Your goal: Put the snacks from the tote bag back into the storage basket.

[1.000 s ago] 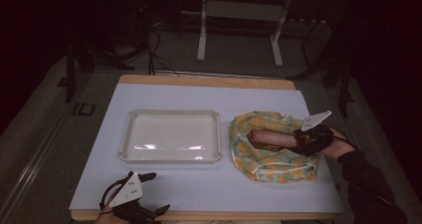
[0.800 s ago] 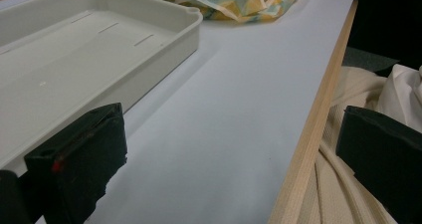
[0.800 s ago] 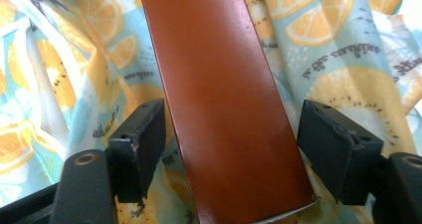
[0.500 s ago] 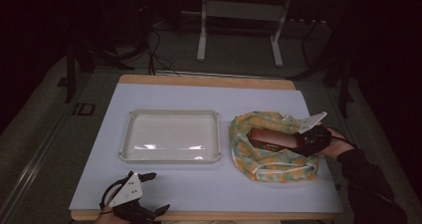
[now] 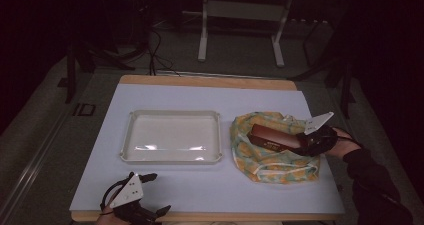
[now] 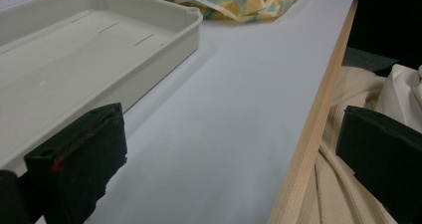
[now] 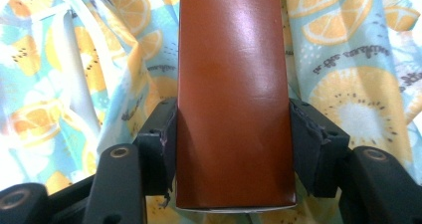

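A brown rectangular box (image 5: 270,137) lies tilted over a crumpled fruit-print cloth bag (image 5: 265,162) at the table's right. My right gripper (image 5: 300,143) is shut on the box's near end. In the right gripper view the box (image 7: 231,84) runs up the middle, pressed between both pads (image 7: 161,142), with the orange-slice cloth (image 7: 348,99) around it. My left gripper (image 5: 159,193) rests at the front left edge of the table, open and holding nothing. In the left gripper view its jaws stand wide apart (image 6: 229,159) over bare table.
A shallow white tray (image 5: 127,135) sits at the table's middle, left of the cloth; its wall (image 6: 149,69) is close to my left jaw. The wooden front edge (image 6: 308,134) and the person's light clothing (image 6: 348,194) lie by my right jaw.
The right gripper has dipped very slightly with the box still in it. The left gripper has not moved.
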A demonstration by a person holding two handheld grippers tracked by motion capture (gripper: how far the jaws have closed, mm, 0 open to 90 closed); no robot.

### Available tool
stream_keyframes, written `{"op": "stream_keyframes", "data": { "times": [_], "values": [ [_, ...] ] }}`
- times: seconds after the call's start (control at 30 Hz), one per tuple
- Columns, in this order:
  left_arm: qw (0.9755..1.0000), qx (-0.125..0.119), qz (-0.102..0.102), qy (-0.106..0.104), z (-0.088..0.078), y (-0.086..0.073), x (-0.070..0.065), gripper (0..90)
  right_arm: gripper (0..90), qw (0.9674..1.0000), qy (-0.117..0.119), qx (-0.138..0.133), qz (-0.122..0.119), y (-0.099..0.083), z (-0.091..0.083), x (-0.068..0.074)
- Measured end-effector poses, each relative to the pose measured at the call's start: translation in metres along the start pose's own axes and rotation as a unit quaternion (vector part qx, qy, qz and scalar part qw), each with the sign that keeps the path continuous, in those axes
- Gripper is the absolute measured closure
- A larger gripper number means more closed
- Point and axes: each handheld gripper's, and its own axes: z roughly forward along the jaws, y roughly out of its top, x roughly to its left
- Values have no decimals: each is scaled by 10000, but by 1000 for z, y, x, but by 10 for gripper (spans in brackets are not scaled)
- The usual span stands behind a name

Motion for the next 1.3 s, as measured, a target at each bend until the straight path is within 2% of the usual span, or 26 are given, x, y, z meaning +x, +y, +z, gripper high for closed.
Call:
{"op": "stream_keyframes", "data": {
  "times": [0.47,1.0,1.17,1.3],
  "values": [
    [10000,10,16,-2,0,0,0,0,426,9993,-148,-319,-143,13,-29,-1],
    [10000,15,20,-6,0,0,-1,0,427,9982,-281,-436,-285,32,-47,-4],
    [10000,14,19,-8,0,0,0,0,427,9968,-410,-513,-449,39,-52,-3],
    [10000,43,28,-16,0,0,-1,0,427,9963,-394,-550,-522,46,-55,-3]
  ]
}}
